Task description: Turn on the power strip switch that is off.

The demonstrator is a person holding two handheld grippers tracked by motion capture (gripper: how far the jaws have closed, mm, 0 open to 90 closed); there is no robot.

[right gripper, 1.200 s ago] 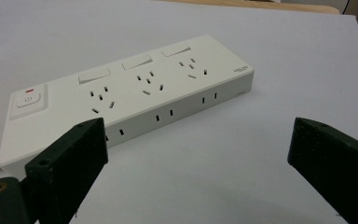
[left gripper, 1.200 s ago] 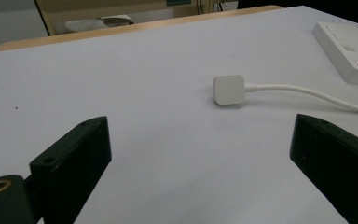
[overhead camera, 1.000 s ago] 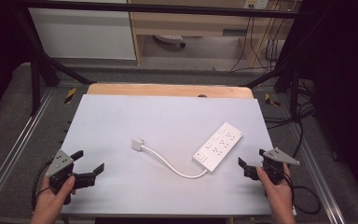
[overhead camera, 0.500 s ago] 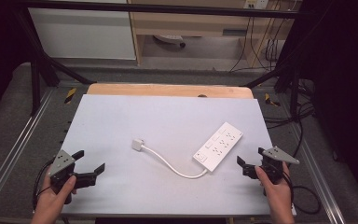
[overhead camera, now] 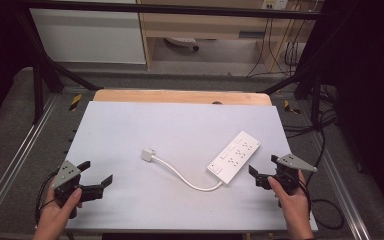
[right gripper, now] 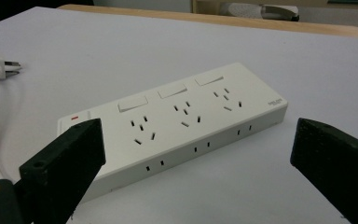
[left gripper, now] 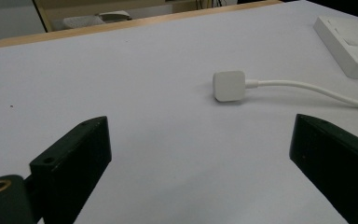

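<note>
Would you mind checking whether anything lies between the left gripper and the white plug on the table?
Nothing visible does: only bare table lies between the open left gripper and the plug.

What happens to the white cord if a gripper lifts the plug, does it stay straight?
Probably not. The cord already lies in a loose curve on the table, so it looks floppy and would likely droop. The plug seems small and light. The power strip at the other end would probably stay put or drag.
</note>
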